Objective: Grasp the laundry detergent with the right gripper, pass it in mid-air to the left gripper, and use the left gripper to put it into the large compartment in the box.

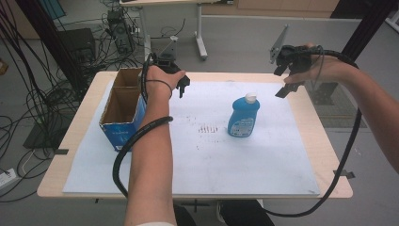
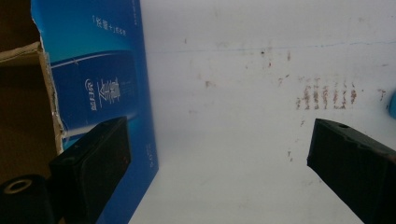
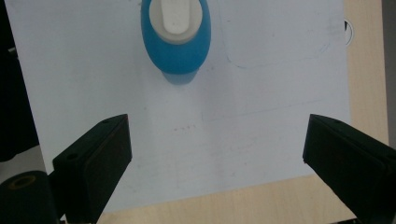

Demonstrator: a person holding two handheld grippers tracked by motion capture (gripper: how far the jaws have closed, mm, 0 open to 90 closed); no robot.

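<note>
A wooden table [image 1: 324, 155] carries a white sheet [image 1: 235, 160] over most of its top, with faint reddish marks [image 1: 207, 128] near the middle. At the far left of the sheet stands an open cardboard box [image 1: 123, 110] with blue printed sides and two compartments. Right of centre, standing upright on the sheet and well apart from the box, is a blue bottle [image 1: 243, 116] with a white cap.

The left gripper [image 1: 182, 84] hangs above the sheet just beside the box's far right corner, its jaws spread wide with nothing between them. The right gripper [image 1: 286, 81] hovers over the far right edge of the sheet, to the right of and beyond the bottle, jaws also spread wide and holding nothing; its own view looks down on the bottle's cap.
</note>
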